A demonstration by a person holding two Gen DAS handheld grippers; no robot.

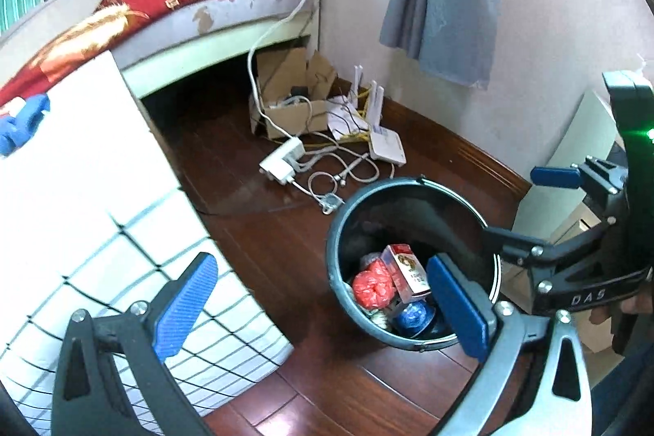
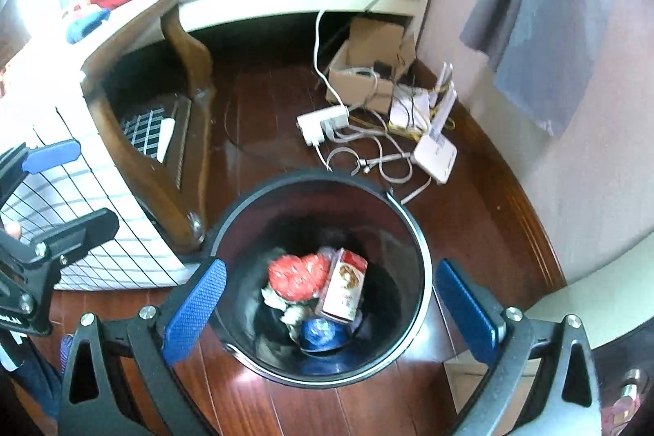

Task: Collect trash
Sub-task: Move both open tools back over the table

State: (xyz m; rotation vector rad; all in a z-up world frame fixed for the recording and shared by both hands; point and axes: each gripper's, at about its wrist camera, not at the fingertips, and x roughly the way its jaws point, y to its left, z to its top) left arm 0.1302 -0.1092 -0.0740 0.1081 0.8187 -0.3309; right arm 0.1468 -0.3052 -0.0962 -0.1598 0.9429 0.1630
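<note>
A black round trash bin (image 1: 339,231) (image 2: 421,252) stands on the wooden floor. Inside lie a red-and-white carton (image 1: 404,270) (image 2: 345,287), a red crumpled bag (image 1: 372,285) (image 2: 296,274) and a blue item (image 1: 413,317) (image 2: 319,332). My left gripper (image 1: 323,317) is open and empty, left of and above the bin. My right gripper (image 2: 331,309) is open and empty, straight above the bin's mouth; it also shows at the right of the left wrist view (image 1: 519,207).
A table with a white checked cloth (image 1: 122,252) (image 2: 81,199) stands left of the bin. A power strip (image 1: 282,160) (image 2: 323,123), cables, a white router (image 1: 386,148) (image 2: 435,154) and a cardboard box (image 1: 286,101) (image 2: 368,72) lie beyond, by the bed and wall.
</note>
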